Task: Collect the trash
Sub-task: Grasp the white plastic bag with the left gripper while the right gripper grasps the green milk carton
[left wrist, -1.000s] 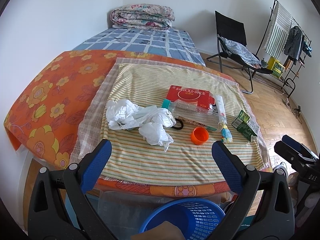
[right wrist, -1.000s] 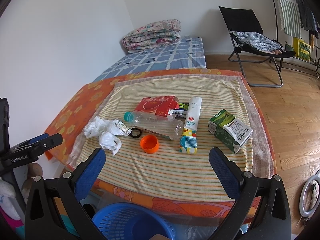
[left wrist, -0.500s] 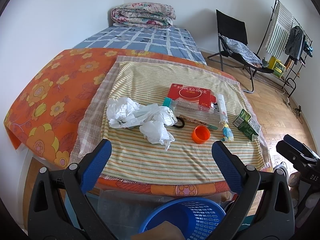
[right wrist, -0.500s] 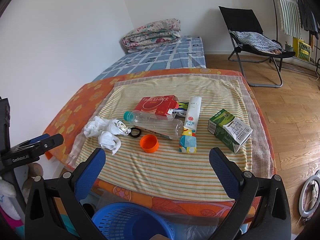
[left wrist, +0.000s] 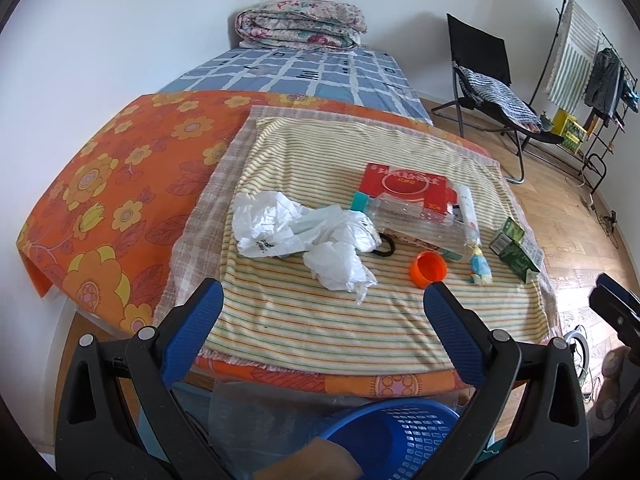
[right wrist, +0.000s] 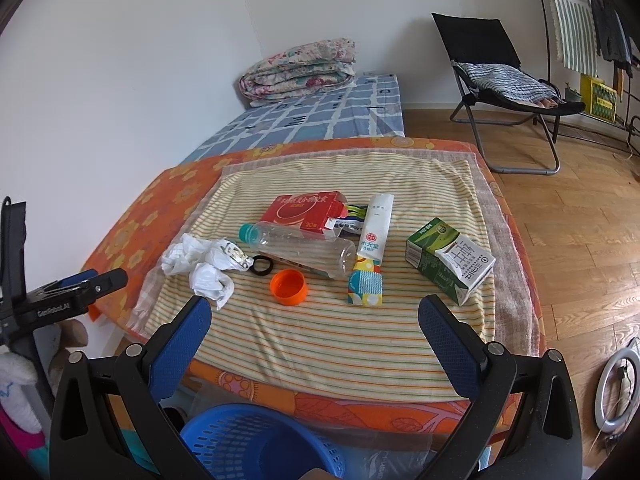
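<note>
I am holding my left gripper [left wrist: 320, 304] low at the near edge of the bed, its blue-padded fingers [left wrist: 196, 320] spread wide and gripping nothing. My right gripper [right wrist: 314, 320] is hanging the same way, fingers [right wrist: 448, 340] spread and empty.

The trash is lying on the yellow striped cloth [right wrist: 320, 336] spread over the orange flowered bedcover [left wrist: 120, 184]. A crumpled white plastic bag [left wrist: 304, 236] is sitting at the left of the group, partly covering a black ring [right wrist: 262, 266]. A clear plastic bottle with a teal cap [right wrist: 298, 248] is lying on its side against a red cardboard box [right wrist: 306, 210]; the box's print is too small to read. A white tube [right wrist: 376, 228] is lying just right of the bottle, its lower end touching a small teal-and-yellow patterned packet [right wrist: 365, 286]. More wrappers are showing between box and tube, but I cannot make them out. An orange plastic cap [right wrist: 289, 287], open side up, is sitting near the bottle's base. A green-and-white drink carton [right wrist: 450, 260] is lying apart at the right.

A blue perforated plastic basket [right wrist: 248, 440] is sitting below the bed edge, cut off by the frame and by my fingers; a brown shape at its rim is unclear. The lower corners of both views are hidden by gripper bodies.
</note>
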Available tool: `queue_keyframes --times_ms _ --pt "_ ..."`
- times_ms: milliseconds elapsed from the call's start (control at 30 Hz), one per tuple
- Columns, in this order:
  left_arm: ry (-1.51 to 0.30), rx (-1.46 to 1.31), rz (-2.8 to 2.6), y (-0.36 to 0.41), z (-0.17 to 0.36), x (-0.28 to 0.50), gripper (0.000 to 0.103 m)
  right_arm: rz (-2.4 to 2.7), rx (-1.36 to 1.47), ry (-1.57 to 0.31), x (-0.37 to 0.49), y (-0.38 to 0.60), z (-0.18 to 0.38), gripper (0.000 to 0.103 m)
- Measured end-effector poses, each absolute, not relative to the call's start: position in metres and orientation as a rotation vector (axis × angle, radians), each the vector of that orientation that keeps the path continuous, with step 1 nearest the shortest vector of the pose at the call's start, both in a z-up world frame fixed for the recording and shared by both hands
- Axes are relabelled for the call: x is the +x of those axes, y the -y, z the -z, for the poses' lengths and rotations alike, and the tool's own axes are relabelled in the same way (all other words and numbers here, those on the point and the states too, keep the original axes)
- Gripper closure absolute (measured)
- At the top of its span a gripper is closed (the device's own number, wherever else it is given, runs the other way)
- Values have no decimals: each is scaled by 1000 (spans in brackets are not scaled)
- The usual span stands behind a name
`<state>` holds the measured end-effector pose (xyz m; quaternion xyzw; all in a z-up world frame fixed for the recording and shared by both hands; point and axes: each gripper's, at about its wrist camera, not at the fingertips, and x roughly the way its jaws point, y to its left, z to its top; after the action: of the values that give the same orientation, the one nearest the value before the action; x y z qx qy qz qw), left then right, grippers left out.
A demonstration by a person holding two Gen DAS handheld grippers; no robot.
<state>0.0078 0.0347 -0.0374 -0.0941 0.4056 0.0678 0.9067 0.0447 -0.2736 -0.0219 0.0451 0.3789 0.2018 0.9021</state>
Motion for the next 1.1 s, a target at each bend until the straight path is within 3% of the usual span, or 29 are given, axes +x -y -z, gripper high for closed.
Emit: queue_keyframes --times_ms 400,967,1100 --pt "-938 -394 -146 -113 44 78 1 -368 177 -820 81 304 33 0" --pt "-1126 -460 -160 -141 116 162 2 -307 232 -907 137 334 46 0" --pt "-1171 -459 -153 -135 129 167 13 -277 207 -913 153 342 51 0"
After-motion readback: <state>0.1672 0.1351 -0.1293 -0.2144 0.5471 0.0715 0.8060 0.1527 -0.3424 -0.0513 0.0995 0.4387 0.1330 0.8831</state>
